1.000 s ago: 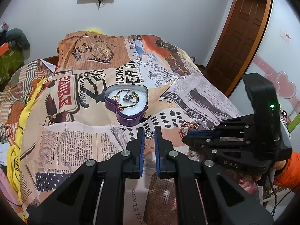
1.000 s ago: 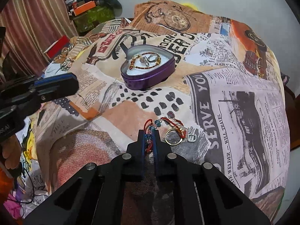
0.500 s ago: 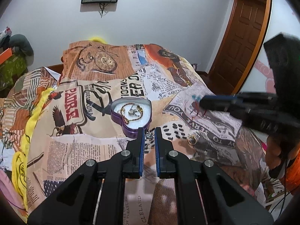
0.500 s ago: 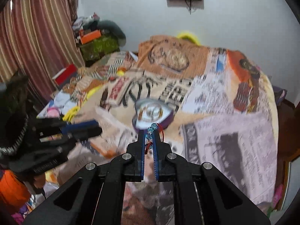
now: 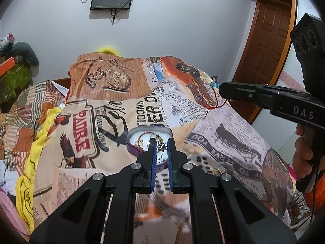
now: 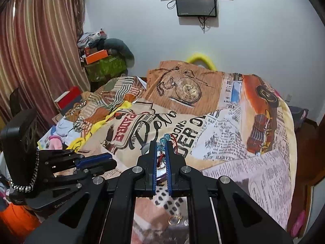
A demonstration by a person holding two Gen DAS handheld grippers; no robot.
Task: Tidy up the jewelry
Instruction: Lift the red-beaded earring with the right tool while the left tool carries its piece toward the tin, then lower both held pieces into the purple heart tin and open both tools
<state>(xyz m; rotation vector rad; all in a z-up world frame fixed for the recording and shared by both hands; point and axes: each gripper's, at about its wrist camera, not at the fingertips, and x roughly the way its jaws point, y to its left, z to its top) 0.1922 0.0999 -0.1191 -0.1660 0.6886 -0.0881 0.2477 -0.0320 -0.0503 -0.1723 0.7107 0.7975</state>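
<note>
Jewelry is split between the two grippers and a tin on the bed. Farthest left of the tools, a yellow cloth (image 5: 38, 142) trails down the edge of the printed bedspread (image 5: 85, 134), well apart from both. The left gripper (image 5: 161, 143) hangs just above the near edge of the purple heart-shaped tin (image 5: 132, 147), its jaws drawn close together on a small silver star-shaped pendant (image 5: 161, 146) pinched at the fingertips, with a fine chain dangling between the blue pads (image 5: 154, 162). Past those fingertips, inside the tin's white lining, lies a gold chain (image 5: 142, 137) (partly hidden by the left finger).

To the right and higher, the right gripper (image 6: 161, 142) is held in the air over the bedspread, jaws closed on a red cord bracelet (image 6: 160, 157) whose blue crystal beads (image 6: 164, 138) stick out just beyond the tips. From the left wrist view the same bracelet's red loop (image 5: 213, 101) droops below that gripper's nose, clear of the fabric. Directly under the right gripper, near the camera, a gold ring (image 6: 175, 220) rests on the bedspread beside a smaller silvery piece I cannot identify.
</note>
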